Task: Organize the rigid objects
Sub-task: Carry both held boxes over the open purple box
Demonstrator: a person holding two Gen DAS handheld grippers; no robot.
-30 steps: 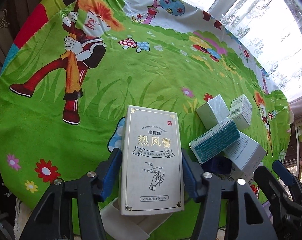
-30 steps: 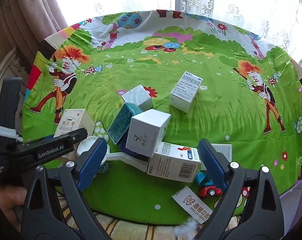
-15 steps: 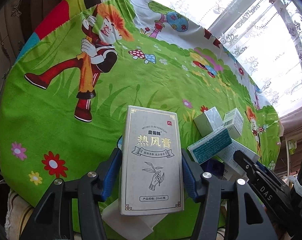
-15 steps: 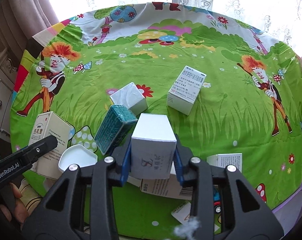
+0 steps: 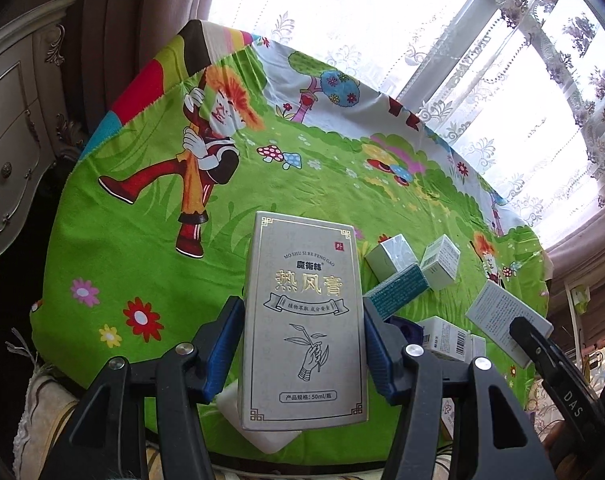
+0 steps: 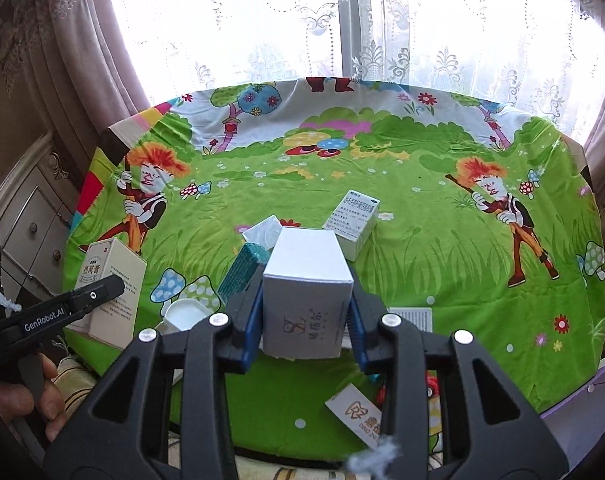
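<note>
Left wrist view: your left gripper is clamped on the silver box, fingers pressed to its long sides, as a second ago. The box now sits higher against the tabletop, so it looks lifted clear and ready to place. Readable print: "MO SHU SI RE FENG GAO", gold characters 热风膏, and "50ml" at the foot.

Right wrist view: your right gripper was wide apart a second ago with nothing gripped; its fingers have since closed on the white box, and it is now held clear of the teal box and the pile. Both hands are loaded, so two placements are pending. The white box shows a grey monogram logo, characters unreadable. Your left gripper's side reads "GenRobot.AI". A card near the tabletop edge bears an orange logo.
</note>
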